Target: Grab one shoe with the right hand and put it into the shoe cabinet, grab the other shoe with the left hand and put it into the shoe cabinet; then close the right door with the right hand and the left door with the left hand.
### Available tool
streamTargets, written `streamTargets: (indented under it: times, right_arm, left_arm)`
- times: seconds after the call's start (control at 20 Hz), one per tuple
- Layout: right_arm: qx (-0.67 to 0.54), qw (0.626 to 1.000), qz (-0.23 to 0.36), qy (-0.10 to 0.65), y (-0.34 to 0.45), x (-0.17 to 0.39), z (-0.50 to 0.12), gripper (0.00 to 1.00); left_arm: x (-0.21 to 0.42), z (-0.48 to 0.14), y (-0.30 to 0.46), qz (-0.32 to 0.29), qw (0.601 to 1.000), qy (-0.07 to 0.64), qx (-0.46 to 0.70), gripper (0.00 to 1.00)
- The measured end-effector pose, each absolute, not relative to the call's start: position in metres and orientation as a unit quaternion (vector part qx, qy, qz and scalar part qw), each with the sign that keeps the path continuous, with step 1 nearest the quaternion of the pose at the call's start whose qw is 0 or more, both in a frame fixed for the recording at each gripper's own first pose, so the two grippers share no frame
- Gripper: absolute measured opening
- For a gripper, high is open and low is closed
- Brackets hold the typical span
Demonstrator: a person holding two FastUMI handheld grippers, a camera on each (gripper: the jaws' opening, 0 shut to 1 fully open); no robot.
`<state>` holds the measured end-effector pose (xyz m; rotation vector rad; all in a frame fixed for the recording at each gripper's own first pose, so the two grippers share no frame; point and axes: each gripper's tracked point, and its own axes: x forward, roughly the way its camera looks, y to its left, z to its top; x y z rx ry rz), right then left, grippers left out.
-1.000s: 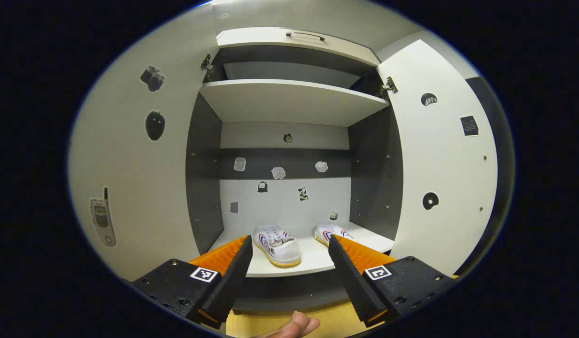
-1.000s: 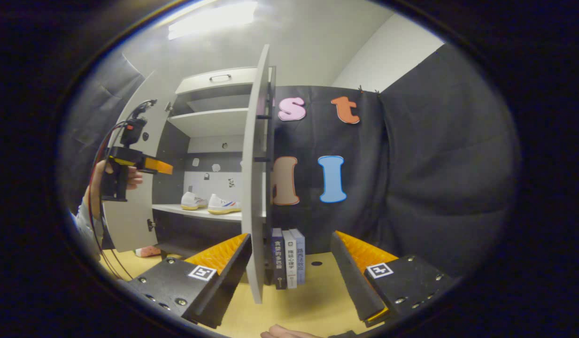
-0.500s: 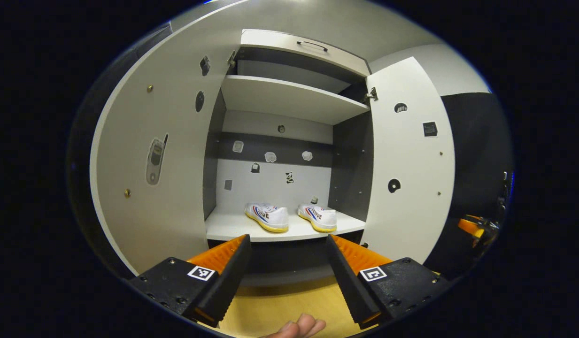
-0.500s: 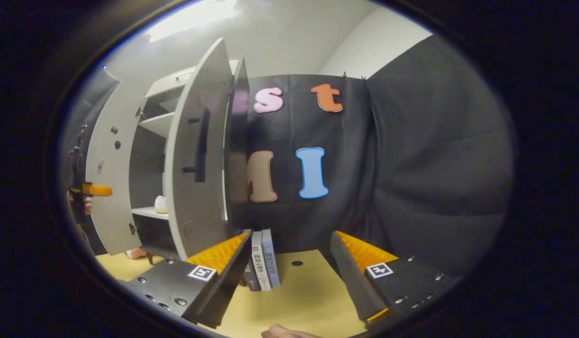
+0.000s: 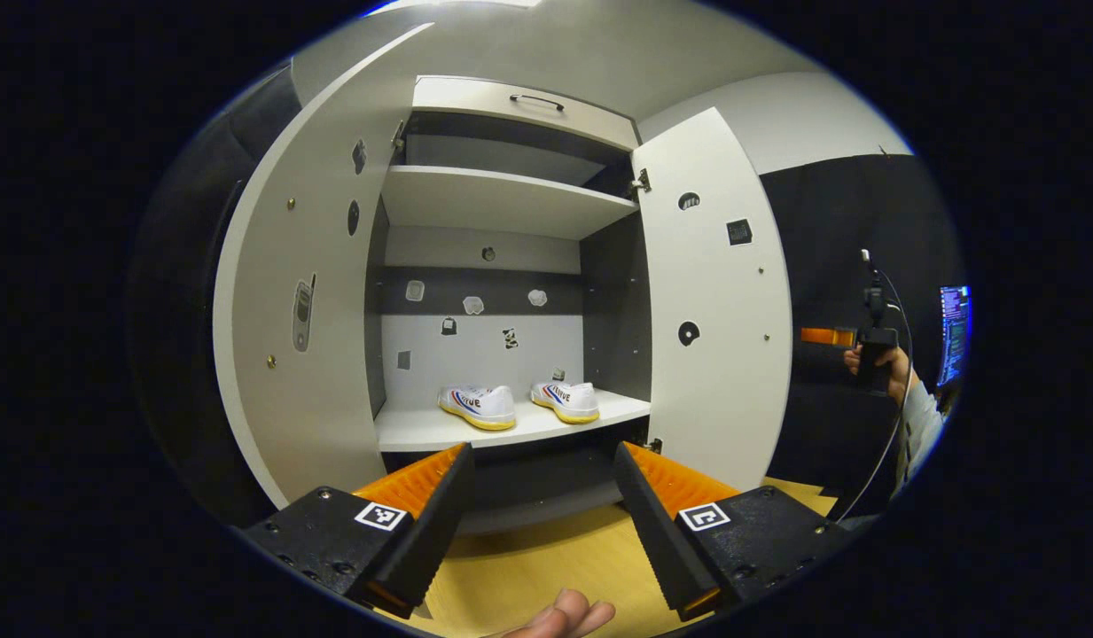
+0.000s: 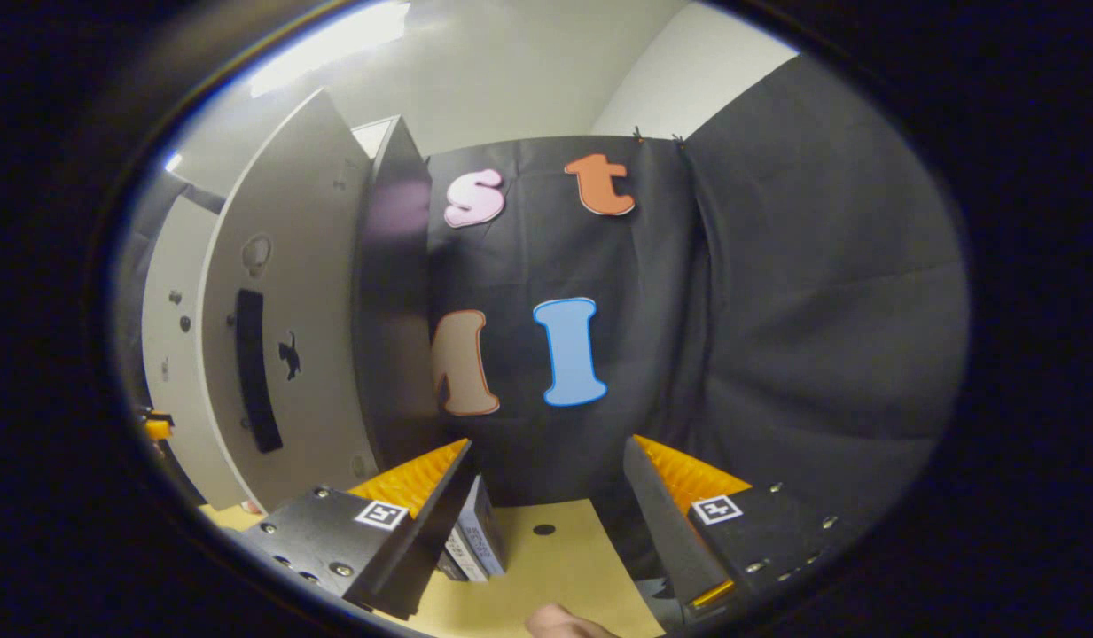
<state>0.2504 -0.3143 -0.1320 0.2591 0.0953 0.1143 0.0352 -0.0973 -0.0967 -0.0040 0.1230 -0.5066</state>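
Here, ahead of my left gripper point(image 5: 537, 505), which hangs released and holds nothing, the shoe cabinet point(image 5: 502, 204) stands open: left door point(image 5: 284, 354), then both shoes point(image 5: 478, 406) point(image 5: 566, 400) side by side on the lower shelf point(image 5: 440, 432), then the right door point(image 5: 719, 354). The lettering on the shoes is too small for me to read. Bare floor point(image 5: 546, 567) lies between me and the cabinet. My right gripper point(image 6: 546, 501) is likewise released and empty, with the right door's outer face point(image 6: 307, 328) off to its left and books point(image 6: 475, 545) just beside its left finger.

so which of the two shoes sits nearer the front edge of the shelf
The left shoe, in the left gripper view. Its heel comes closer to the shelf edge, while the right shoe sits further back, nearer the right door.
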Motion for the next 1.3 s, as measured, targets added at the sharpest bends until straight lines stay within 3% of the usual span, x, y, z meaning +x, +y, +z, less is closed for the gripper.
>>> streamTargets:
  times: [0.2, 0.6, 0.75, 0.8, 0.85, 0.95, 1.0, 1.1, 1.3]
  right_arm:
    - [0.161, 0.983, 0.085, 0.039, -0.278, 0.268, -0.102, 1.0]
    - [0.15, 0.977, 0.126, 0.083, -0.184, 0.294, -0.11, 1.0]
    - [0.103, 0.981, 0.139, 0.086, -0.151, 0.283, -0.101, 1.0]
    - [0.085, 0.984, 0.135, 0.081, -0.151, 0.277, -0.094, 0.88]
    - [0.087, 0.982, 0.146, 0.084, -0.141, 0.275, -0.093, 0.91]
    - [0.105, 0.977, 0.153, 0.106, -0.121, 0.267, -0.097, 0.86]
    - [0.108, 0.976, 0.156, 0.106, -0.11, 0.264, -0.096, 0.9]
    - [0.09, 0.98, 0.155, 0.091, -0.092, 0.259, -0.086, 0.85]
    - [0.079, 0.981, 0.152, 0.09, -0.061, 0.247, -0.084, 0.9]
  left_arm:
    - [0.015, -0.106, -0.08, -0.258, 0.964, 0.067, -0.013, 0.97]
    - [-0.031, -0.132, -0.021, -0.233, 0.969, 0.07, -0.054, 0.97]
    - [-0.049, -0.144, 0.003, -0.218, 0.971, 0.076, -0.057, 0.97]
    - [-0.054, -0.146, 0.012, -0.214, 0.972, 0.075, -0.059, 0.96]
    - [-0.059, -0.148, 0.019, -0.21, 0.973, 0.074, -0.06, 0.96]
    - [-0.068, -0.149, 0.034, -0.2, 0.975, 0.071, -0.066, 0.96]
    - [-0.073, -0.151, 0.039, -0.197, 0.976, 0.072, -0.067, 0.96]
    - [-0.08, -0.152, 0.049, -0.189, 0.977, 0.073, -0.064, 1.0]
    - [-0.088, -0.144, 0.066, -0.172, 0.982, 0.064, -0.05, 0.96]
